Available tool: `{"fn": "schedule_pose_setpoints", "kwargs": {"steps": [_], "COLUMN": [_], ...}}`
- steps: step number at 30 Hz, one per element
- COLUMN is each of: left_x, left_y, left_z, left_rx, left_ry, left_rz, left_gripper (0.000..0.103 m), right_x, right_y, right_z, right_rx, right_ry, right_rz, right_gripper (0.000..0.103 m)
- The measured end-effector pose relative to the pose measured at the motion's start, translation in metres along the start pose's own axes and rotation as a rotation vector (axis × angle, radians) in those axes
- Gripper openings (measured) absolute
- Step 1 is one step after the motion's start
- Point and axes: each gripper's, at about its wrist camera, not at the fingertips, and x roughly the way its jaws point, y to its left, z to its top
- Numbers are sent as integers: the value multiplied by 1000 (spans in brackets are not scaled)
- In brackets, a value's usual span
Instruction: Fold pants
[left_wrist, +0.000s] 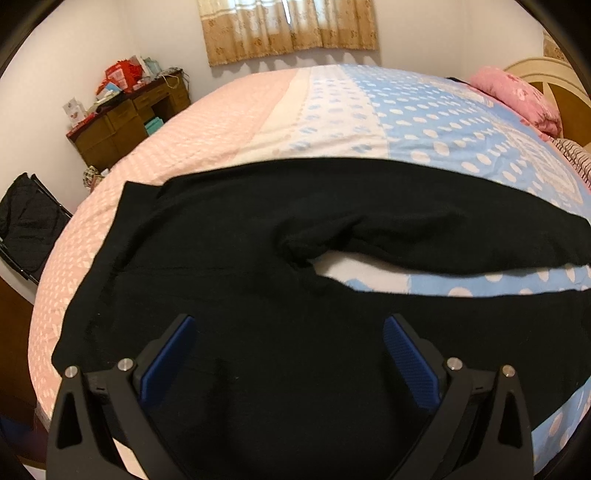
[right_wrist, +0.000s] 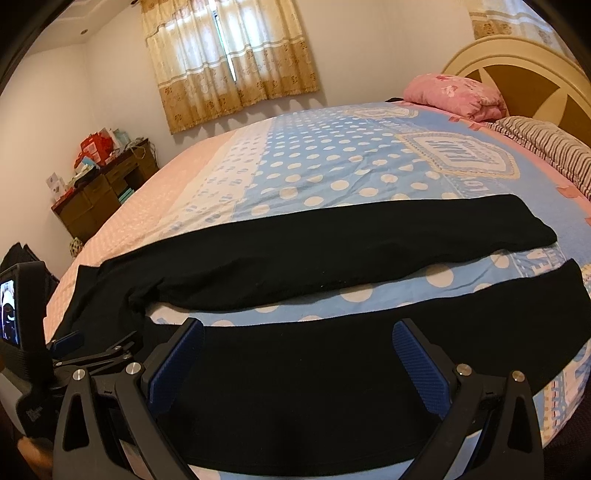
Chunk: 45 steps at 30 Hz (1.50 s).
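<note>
The black pants (left_wrist: 258, 236) lie spread flat across the near part of the bed (left_wrist: 424, 122), waistband toward the left over the pink-patterned part of the cover, the two legs running off to the right over the blue part with white dots. The legs are parted: a strip of the bedcover shows between them from the crotch outward. In the right wrist view the far leg (right_wrist: 332, 236) ends short of the striped pillow (right_wrist: 546, 147), and the near leg (right_wrist: 443, 325) lies along the bed's near edge.

The left gripper (left_wrist: 288, 332) hangs over the seat and upper near leg, its jaws spread wide with nothing between the blue pads (left_wrist: 402, 343); whether the tips touch the cloth cannot be told. The right gripper (right_wrist: 295, 339) sits over the near leg further along, jaws likewise released and empty. The left gripper's body and small screen show at the left edge of the right wrist view.

Beyond the pants, a pink pillow (right_wrist: 454, 96) rests by the rounded headboard (right_wrist: 524, 62). A beige curtain (right_wrist: 229, 62) hangs on the far wall, and a brown wooden desk (left_wrist: 125, 118) piled with red boxes and bags stands in the corner.
</note>
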Motion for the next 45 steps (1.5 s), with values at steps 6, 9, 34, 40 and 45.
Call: {"fn": "schedule_pose_setpoints", "kwargs": {"steps": [6,9,34,40,45], "left_x": [12,14,111,116,89], "left_y": [47,76,161,166,176], "left_z": [21,43,83,84,71], "left_rx": [-70,-121,-300,-322,-330], "left_ry": [42,25,143,139,140], "left_rz": [-13,24,144,120,94], "left_gripper": [103,103,103,103,103], "right_x": [20,38,246,260,238], "right_y": [4,16,226,221,230], "right_z": [25,54,118,105,96], "right_rx": [-69,-133,-644,-662,-745], "right_ry": [50,77,316,339,336], "right_rz": [41,83,436,442,438], "right_gripper": [102,102,73,30,3]}}
